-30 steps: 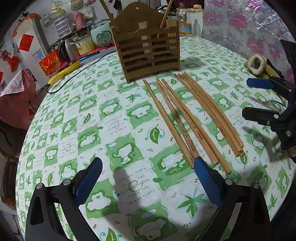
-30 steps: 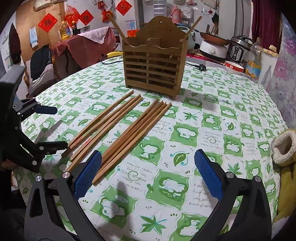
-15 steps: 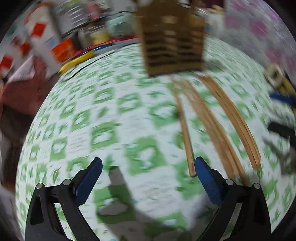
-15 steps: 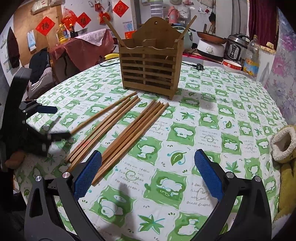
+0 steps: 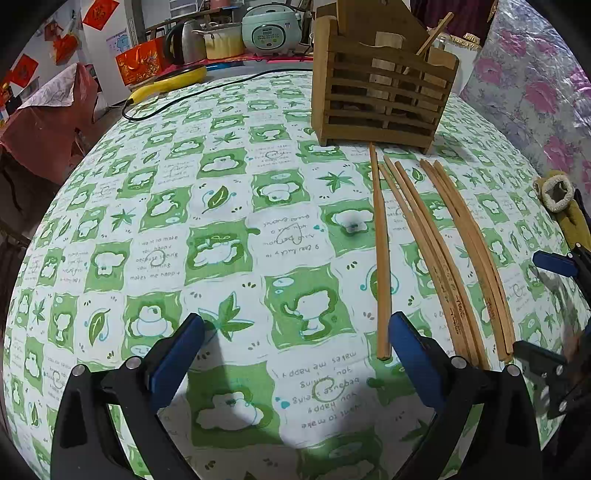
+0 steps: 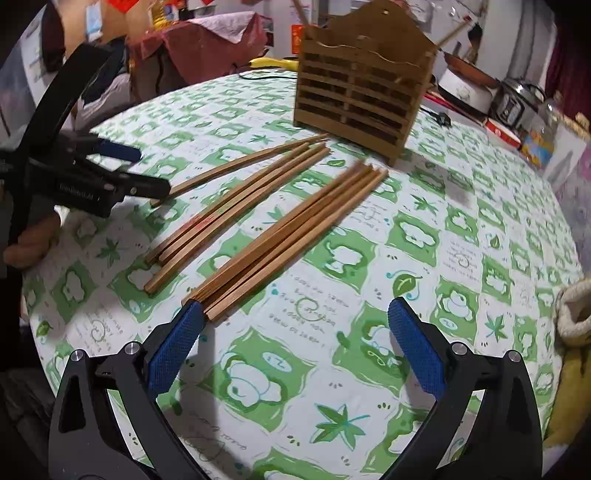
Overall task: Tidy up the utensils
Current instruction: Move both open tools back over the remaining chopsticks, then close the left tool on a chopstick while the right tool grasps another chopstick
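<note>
While both grippers gape empty, left gripper (image 5: 295, 354), right gripper (image 6: 295, 332), slim wooden chopsticks (image 6: 291, 229), slatted bamboo holder (image 5: 380, 99), patterned cloth.

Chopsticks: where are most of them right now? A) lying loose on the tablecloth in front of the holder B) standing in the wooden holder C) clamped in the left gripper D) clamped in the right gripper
A: the chopsticks lie flat on the tablecloth before the wooden holder; the left gripper and right gripper are both open and hold nothing.

Round tabletop (image 5: 229, 206) under green-and-white printed cloth; behind it a cluttered counter with rice cooker (image 5: 271, 31), kettle (image 5: 183, 40), red wall decorations (image 5: 100, 10).
</note>
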A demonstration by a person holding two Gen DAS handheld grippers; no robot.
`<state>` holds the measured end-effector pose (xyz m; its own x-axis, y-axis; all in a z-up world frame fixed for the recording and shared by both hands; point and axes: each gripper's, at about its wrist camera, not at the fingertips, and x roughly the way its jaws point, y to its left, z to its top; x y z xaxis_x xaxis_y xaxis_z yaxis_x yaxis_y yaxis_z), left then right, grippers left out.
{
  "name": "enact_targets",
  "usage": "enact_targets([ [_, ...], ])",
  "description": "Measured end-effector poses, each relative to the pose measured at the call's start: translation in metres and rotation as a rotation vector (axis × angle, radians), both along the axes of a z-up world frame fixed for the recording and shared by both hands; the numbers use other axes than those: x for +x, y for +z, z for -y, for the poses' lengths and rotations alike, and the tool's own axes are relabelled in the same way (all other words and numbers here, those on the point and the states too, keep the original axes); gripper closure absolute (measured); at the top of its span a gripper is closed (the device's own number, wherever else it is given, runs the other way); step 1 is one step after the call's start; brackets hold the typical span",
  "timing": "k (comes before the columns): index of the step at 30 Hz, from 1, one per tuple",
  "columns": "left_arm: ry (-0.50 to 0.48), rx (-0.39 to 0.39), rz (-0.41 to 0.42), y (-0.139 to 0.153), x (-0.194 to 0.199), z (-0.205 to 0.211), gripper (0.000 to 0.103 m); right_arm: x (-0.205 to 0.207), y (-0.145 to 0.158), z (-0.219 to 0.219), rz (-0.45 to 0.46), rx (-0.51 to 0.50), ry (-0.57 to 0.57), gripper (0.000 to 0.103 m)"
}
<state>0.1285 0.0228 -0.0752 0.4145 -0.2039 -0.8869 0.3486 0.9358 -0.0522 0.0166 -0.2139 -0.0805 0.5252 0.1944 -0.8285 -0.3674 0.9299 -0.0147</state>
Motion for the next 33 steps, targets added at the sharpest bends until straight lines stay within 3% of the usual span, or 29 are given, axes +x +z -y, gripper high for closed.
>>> enact_targets([
  [2, -0.007, 0.004, 0.001, 0.0, -0.001, 0.001, 0.005, 0.0, 0.0, 0.001, -0.003, 0.002, -0.006, 0.006],
  [5, -0.016, 0.053, 0.007, -0.003, -0.002, 0.007, 0.005, 0.007, -0.004, 0.019, -0.01, -0.046, -0.11, 0.006],
  [11, -0.029, 0.071, 0.022, -0.002, -0.005, 0.009, 0.005, 0.002, 0.001, 0.071, 0.01, 0.052, -0.269, 0.009],
  [19, -0.097, 0.122, 0.087, 0.004, -0.02, 0.026, 0.005, -0.008, 0.007, 0.043, 0.042, 0.068, -0.128, 0.024],
  [21, -0.111, 0.131, 0.097, 0.005, -0.023, 0.031, 0.006, -0.006, 0.005, 0.032, 0.021, 0.07, -0.09, 0.034],
  [24, -0.133, 0.12, 0.088, 0.004, -0.022, 0.036, 0.018, 0.001, -0.004, 0.024, -0.038, 0.057, -0.068, 0.051],
  [27, -0.167, 0.066, 0.07, 0.005, -0.022, 0.036, 0.041, 0.002, -0.003, 0.028, -0.048, 0.092, -0.081, 0.063],
  [28, -0.18, 0.046, 0.065, 0.006, -0.024, 0.036, 0.054, 0.001, -0.003, 0.031, -0.049, 0.11, -0.089, 0.072],
  [29, -0.195, 0.026, 0.064, 0.007, -0.026, 0.036, 0.073, 0.0, -0.003, 0.034, -0.05, 0.117, -0.101, 0.088],
  [30, -0.196, 0.03, 0.07, 0.007, -0.027, 0.036, 0.084, 0.0, -0.004, 0.041, -0.058, 0.143, -0.122, 0.094],
  [31, -0.201, 0.029, 0.073, 0.007, -0.029, 0.036, 0.094, 0.002, -0.004, 0.046, -0.068, 0.17, -0.131, 0.095],
  [33, -0.201, 0.023, 0.073, 0.008, -0.03, 0.035, 0.097, 0.003, -0.006, 0.058, -0.084, 0.229, -0.161, 0.095],
])
